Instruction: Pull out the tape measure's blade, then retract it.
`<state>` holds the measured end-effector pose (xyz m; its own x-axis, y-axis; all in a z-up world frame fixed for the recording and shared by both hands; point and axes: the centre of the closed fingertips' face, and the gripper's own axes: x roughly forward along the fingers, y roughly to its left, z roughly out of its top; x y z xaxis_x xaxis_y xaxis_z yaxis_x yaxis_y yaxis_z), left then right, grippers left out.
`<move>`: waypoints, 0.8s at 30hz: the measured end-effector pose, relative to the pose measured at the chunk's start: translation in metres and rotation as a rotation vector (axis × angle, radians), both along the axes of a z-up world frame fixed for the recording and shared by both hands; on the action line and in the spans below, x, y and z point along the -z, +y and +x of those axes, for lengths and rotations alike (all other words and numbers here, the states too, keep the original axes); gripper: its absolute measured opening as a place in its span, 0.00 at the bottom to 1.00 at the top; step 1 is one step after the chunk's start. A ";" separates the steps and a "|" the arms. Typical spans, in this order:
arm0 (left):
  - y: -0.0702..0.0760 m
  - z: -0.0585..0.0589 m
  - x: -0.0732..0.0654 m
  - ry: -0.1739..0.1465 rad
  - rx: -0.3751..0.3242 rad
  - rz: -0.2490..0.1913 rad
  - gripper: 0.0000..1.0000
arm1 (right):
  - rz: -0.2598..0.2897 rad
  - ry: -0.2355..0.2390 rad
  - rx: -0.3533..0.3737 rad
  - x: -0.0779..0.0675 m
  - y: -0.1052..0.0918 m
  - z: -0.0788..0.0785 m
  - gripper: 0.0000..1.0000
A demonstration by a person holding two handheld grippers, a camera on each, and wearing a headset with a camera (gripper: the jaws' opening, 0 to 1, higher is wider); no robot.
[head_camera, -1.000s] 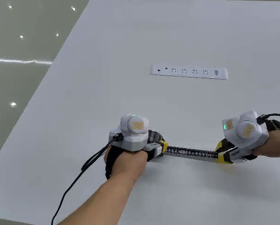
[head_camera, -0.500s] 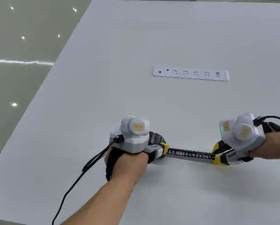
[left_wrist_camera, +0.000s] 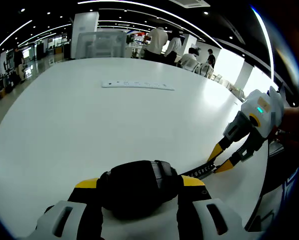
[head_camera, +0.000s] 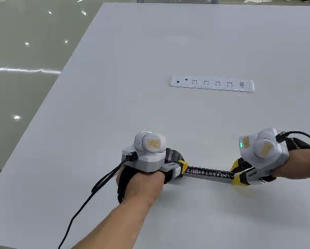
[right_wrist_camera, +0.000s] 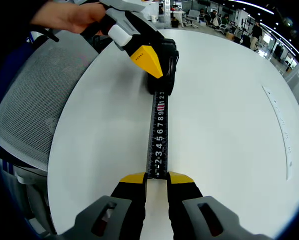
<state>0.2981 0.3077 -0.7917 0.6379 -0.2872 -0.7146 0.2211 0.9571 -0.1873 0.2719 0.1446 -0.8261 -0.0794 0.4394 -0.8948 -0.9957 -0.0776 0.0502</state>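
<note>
White and broad, the counter (head_camera: 144, 52) stretches across an open office, where people (left_wrist_camera: 164, 42) stand in the background beyond its far edge. A white power strip (head_camera: 212, 83) lies flat near the middle of the counter, well apart from the work at the near edge. The left gripper (head_camera: 180, 167) is clenched around the black case of the tape measure (head_camera: 173, 155), which rests on the counter between its yellow-tipped jaws. From the case, the blade (head_camera: 209, 172) runs flat along the surface to the right gripper (head_camera: 237, 176), whose jaws are pinched on the blade's far end. The end hook itself seems to sit between those jaws, though they hide it. Printed numbers run along the drawn-out blade in the right gripper view. A black cable (head_camera: 87, 199) trails from the left gripper toward the near edge, and a grey mesh chair (right_wrist_camera: 39, 95) sits beside the counter.
</note>
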 end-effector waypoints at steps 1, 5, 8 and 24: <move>0.000 0.000 0.000 0.000 0.000 0.000 0.56 | 0.001 0.000 0.001 0.000 0.001 0.000 0.12; 0.000 0.000 0.000 0.000 -0.002 -0.005 0.56 | 0.004 -0.003 -0.001 0.000 0.004 0.001 0.12; 0.000 0.000 0.000 0.000 -0.001 -0.006 0.56 | 0.007 -0.004 -0.003 0.000 0.006 0.001 0.12; 0.000 0.001 -0.001 0.000 0.006 -0.016 0.56 | 0.022 0.003 -0.004 0.000 0.018 0.001 0.11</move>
<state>0.2989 0.3080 -0.7910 0.6365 -0.3022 -0.7096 0.2268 0.9527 -0.2023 0.2734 0.1631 -0.8262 -0.0841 0.4586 -0.8846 -0.9952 -0.0831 0.0516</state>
